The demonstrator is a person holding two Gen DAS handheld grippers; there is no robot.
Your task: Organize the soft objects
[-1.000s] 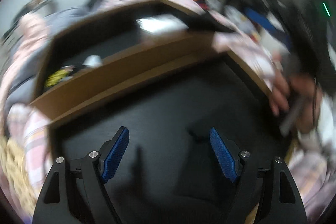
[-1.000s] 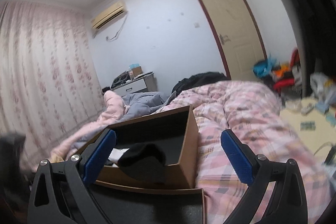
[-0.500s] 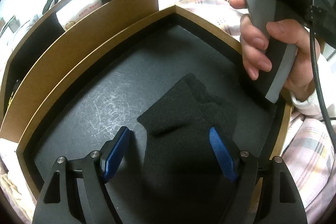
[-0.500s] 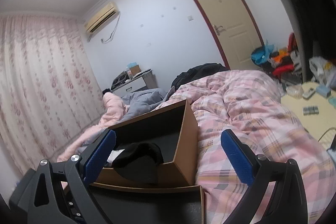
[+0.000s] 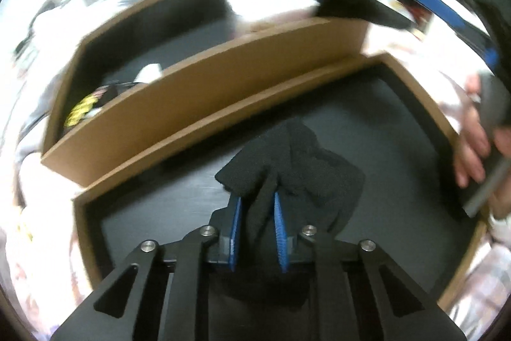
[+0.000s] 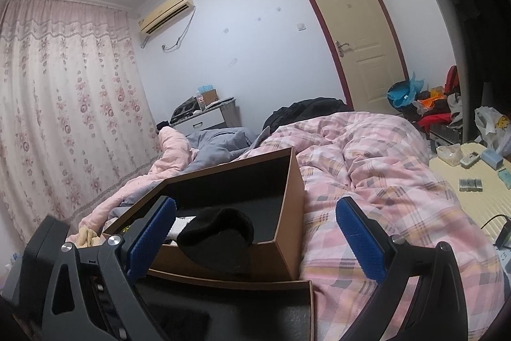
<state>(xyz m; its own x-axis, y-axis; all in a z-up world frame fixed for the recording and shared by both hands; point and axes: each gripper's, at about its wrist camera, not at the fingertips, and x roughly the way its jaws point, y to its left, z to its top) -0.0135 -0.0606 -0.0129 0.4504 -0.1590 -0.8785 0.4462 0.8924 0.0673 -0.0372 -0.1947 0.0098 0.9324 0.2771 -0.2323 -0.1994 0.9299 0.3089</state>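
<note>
My left gripper [image 5: 257, 224] is shut on a black sock [image 5: 297, 162], which hangs over the black floor of the near brown tray [image 5: 415, 85]. Behind it stands a brown box [image 5: 204, 79] holding a white item [image 5: 148, 72] and a black and yellow item [image 5: 86, 107]. A second black sock [image 5: 351, 5] drapes over that box's right front rim; it also shows in the right wrist view [image 6: 220, 232]. My right gripper [image 6: 255, 235] is open and empty, held above the near tray [image 6: 255, 283] and facing the box [image 6: 287, 181].
Both containers rest on a bed with a pink plaid quilt [image 6: 383, 181]. A grey blanket [image 6: 217, 143] and dark clothes [image 6: 306, 111] lie at the far end. The hand holding the right gripper [image 5: 479, 149] is at the tray's right edge.
My left gripper closed on the black sock that lay in the near tray and pulled back and up with it. The right gripper barely moved.
</note>
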